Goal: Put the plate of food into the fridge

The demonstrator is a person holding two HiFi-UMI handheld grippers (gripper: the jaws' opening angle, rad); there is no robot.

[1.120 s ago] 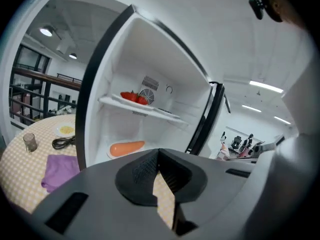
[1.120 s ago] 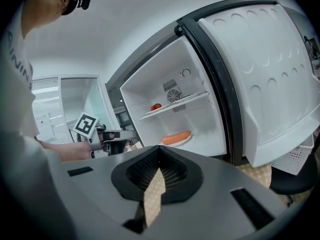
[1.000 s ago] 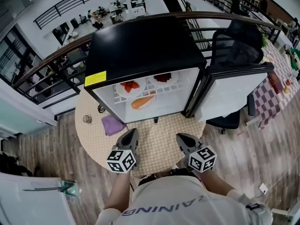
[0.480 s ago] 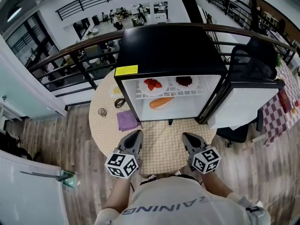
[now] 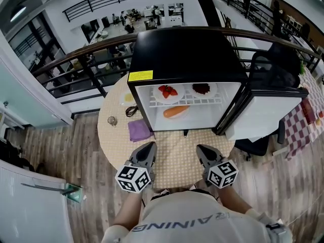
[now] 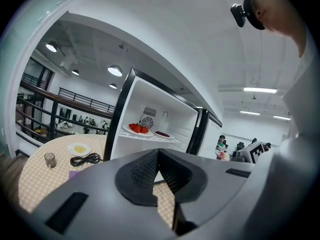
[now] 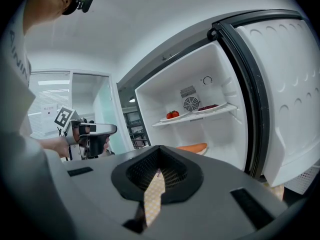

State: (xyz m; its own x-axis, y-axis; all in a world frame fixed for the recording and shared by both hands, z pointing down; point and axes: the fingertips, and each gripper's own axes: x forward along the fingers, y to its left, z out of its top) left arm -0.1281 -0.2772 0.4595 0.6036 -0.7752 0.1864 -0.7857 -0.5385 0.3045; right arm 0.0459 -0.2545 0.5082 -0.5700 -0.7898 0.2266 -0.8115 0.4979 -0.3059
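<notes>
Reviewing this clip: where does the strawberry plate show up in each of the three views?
Head view: strawberry plate on the upper shelf of the fridge, left half.
Left gripper view: strawberry plate just left of centre.
Right gripper view: strawberry plate at centre.
Shared landmark: dark-food plate, right of it on that shelf.

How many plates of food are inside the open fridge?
3. On the upper shelf, the strawberry plate at left and the plate of dark food at right; below it, the carrot plate. Others may be hidden deeper.
</notes>
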